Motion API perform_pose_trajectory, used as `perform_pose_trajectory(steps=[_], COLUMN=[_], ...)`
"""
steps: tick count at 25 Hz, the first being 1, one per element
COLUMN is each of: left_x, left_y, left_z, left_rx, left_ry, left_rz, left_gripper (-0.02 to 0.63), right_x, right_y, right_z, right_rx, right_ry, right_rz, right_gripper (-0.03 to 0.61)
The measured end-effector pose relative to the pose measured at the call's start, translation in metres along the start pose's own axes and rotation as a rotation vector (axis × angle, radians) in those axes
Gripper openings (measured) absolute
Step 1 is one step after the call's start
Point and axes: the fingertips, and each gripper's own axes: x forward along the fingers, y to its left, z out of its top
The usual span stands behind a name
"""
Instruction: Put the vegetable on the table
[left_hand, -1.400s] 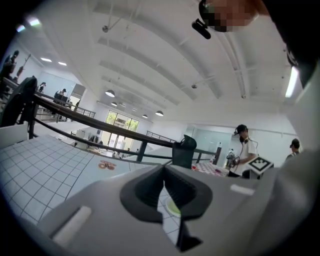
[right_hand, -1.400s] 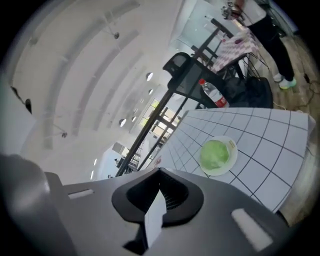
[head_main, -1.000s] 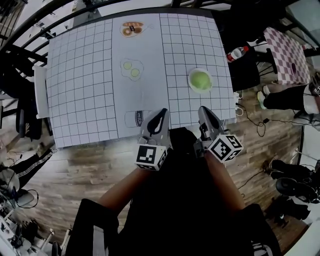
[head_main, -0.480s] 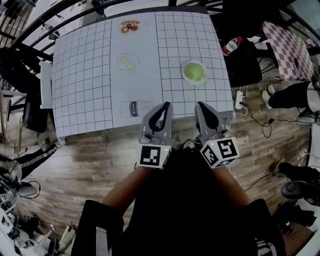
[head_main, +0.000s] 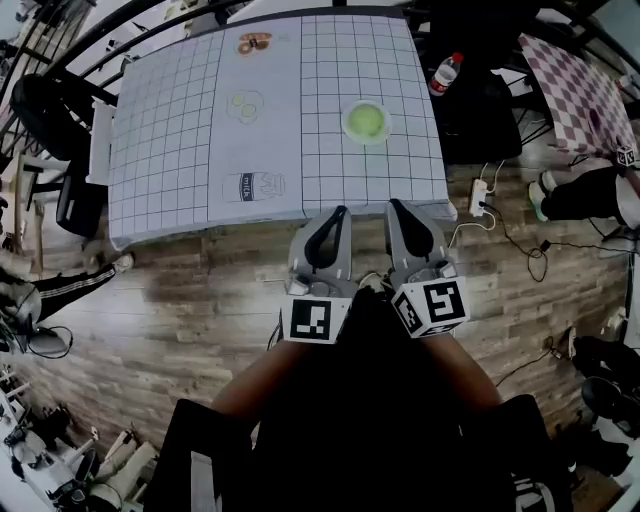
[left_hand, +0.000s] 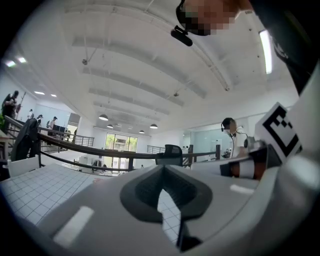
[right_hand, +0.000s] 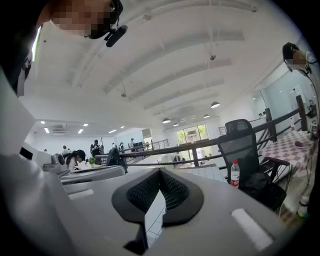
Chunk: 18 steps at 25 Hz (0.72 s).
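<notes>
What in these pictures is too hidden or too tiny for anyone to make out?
Round green item on the white plate: head view, too small to name the vegetable; gripper views, behind the jaws.
Printed drawings on the grid tablecloth: head view, too small to read.
Red label on the clear plastic bottle: right gripper view, too small to read.

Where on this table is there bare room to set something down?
The whole left gridded half of the table is bare, from the centre strip of printed pictures to the left edge. On the right half, only the green item takes space; the near-right corner below it is free. Nowhere is crowded.
</notes>
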Motion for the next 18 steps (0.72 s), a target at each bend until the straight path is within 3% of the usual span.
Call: perform_pose_trajectory(steps=[9, 18], left_x=[-0.023, -0.021], left_y=[-0.048, -0.090], left_z=[0.001, 0.012], left_rx=[0.027, 0.043], left_ry=[-0.034, -0.048], left_rz=[0.056, 0.015], left_gripper=[0.008, 0.008], right_x=[-0.041, -0.068], right_y=[0.001, -0.020], right_z=[-0.007, 0.002], right_rx=[-0.065, -0.081], right_ry=[-0.004, -0.021], right_rz=[0.059, 0.044], right_gripper=[-0.003, -0.003])
